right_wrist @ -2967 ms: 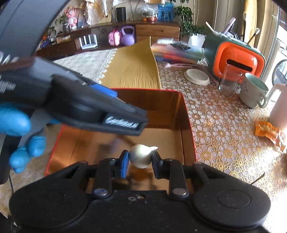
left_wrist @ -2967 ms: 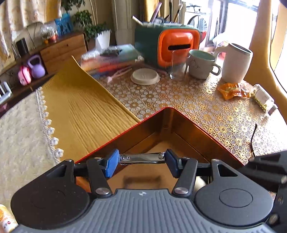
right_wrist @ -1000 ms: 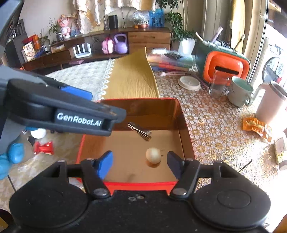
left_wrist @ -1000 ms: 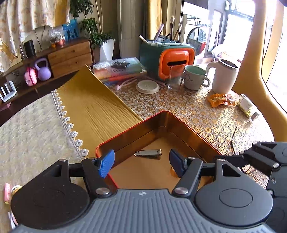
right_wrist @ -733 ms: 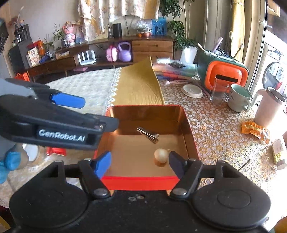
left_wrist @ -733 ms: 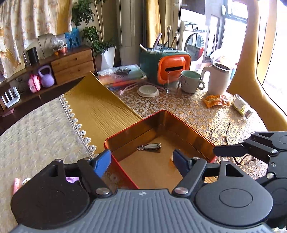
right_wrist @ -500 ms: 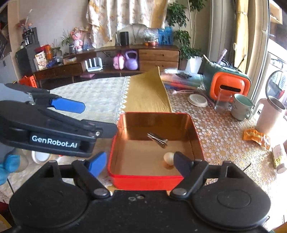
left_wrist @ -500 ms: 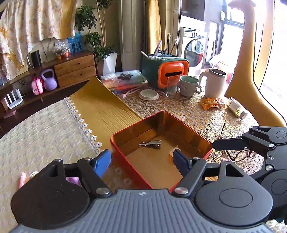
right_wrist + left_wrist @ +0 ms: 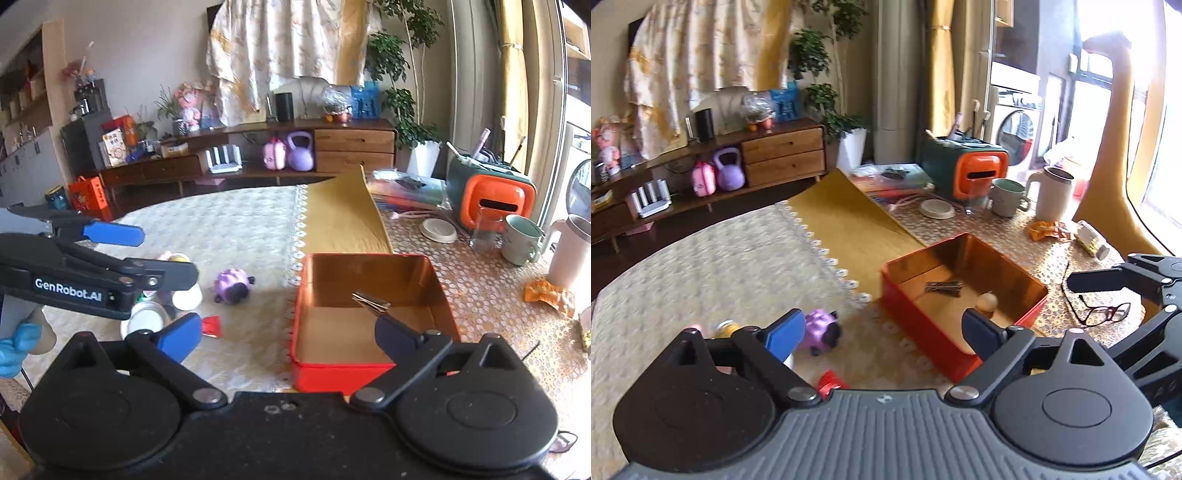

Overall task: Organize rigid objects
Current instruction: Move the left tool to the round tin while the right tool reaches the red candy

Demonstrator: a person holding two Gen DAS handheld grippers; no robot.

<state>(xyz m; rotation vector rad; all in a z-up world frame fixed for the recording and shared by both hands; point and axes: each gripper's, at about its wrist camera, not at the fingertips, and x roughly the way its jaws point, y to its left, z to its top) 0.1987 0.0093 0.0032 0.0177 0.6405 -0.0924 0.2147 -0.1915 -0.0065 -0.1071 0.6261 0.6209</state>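
A red tin (image 9: 916, 325) with a copper inside stands on the table, and a metal nail clipper (image 9: 943, 287) and a small cream ball (image 9: 987, 302) lie in it. My left gripper (image 9: 882, 330) hangs back from the tin's left corner. Its jaws are opening and nothing is between them. My right gripper (image 9: 290, 334) hovers short of the tin (image 9: 332, 369), jaws opening, also with nothing between them. In the right wrist view the clipper (image 9: 371, 303) shows and the ball is hidden. A purple toy (image 9: 820, 330) lies left of the tin. The left gripper (image 9: 168, 254) shows at the left.
Small white lids (image 9: 147, 317) and a red wrapper (image 9: 211, 326) lie on the lace cloth near the toy. Glasses (image 9: 1104, 314) lie right of the tin. A mug (image 9: 1006, 197), a white jug (image 9: 1054, 197) and an orange-green box (image 9: 964, 173) stand behind. A yellow mat (image 9: 849, 221) runs back.
Three seconds ago the left gripper held the clipper and the right held the ball over the tin. Both now lie in it. Both grippers drew back and up, jaws widening.
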